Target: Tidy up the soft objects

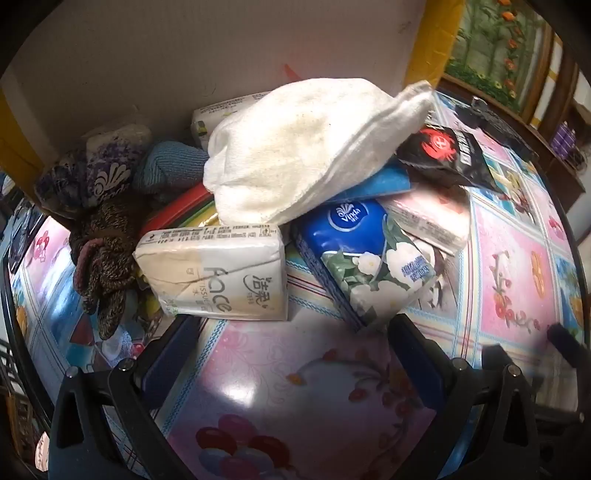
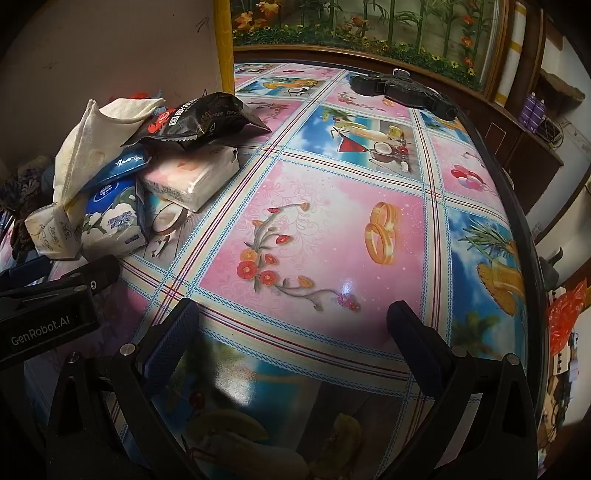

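Observation:
A heap of soft things lies against the wall on the patterned tablecloth (image 1: 517, 266). A white towel (image 1: 306, 151) tops it. Below lie a white tissue pack (image 1: 218, 277), a blue floral Vinda tissue pack (image 1: 369, 258), a pink-white tissue pack (image 1: 432, 218) and a black snack bag (image 1: 450, 151). A brown knit glove (image 1: 107, 258) and purple cloth (image 1: 92, 177) sit at the left. My left gripper (image 1: 295, 332) stands open just short of the tissue packs, nothing between its fingers. My right gripper (image 2: 295, 317) is open over bare tablecloth (image 2: 332, 221), right of the heap (image 2: 122, 177).
A black object (image 2: 402, 92) lies at the table's far edge beside a wooden-framed planter picture (image 2: 369, 29). Red and green flat lids (image 1: 177, 214) poke out under the towel. The left gripper's body (image 2: 44, 310) shows at the left of the right wrist view.

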A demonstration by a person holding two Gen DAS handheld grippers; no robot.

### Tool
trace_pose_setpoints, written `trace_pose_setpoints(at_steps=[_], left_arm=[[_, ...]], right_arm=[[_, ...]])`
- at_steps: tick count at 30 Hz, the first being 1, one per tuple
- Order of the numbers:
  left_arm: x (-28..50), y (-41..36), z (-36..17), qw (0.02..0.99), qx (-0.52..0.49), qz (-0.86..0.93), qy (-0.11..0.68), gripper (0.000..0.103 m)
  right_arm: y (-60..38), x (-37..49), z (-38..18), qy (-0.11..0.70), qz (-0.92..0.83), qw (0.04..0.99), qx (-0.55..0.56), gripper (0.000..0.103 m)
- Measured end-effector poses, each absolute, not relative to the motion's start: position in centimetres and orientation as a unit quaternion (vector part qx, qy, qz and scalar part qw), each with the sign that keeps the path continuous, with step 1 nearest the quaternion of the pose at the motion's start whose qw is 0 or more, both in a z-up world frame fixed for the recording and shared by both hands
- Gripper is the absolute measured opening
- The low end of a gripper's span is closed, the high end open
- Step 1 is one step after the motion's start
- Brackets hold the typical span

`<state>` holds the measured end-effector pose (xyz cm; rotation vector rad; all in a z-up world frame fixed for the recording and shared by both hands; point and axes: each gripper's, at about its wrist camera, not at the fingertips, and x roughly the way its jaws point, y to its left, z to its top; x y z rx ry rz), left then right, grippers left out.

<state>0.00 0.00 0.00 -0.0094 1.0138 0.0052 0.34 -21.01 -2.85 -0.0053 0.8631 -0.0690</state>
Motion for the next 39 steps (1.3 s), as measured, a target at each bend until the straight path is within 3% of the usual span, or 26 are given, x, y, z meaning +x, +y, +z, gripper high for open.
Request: trace_pose_setpoints(at_steps=[5, 39], left_arm=[[0.5, -0.6, -0.2, 0.891, -0.030, 0.052, 0.451, 0.103], [2.0, -1.5, -0.5, 0.889, -0.033, 0.057, 0.452, 0.103]], right_arm=[[-21.0, 0.4, -2.9, 0.419, -0.033, 0.907, -0.001, 0.102], [-20.9, 0.2, -2.8, 0.419, -0.030, 0.908, -0.004, 0.103]])
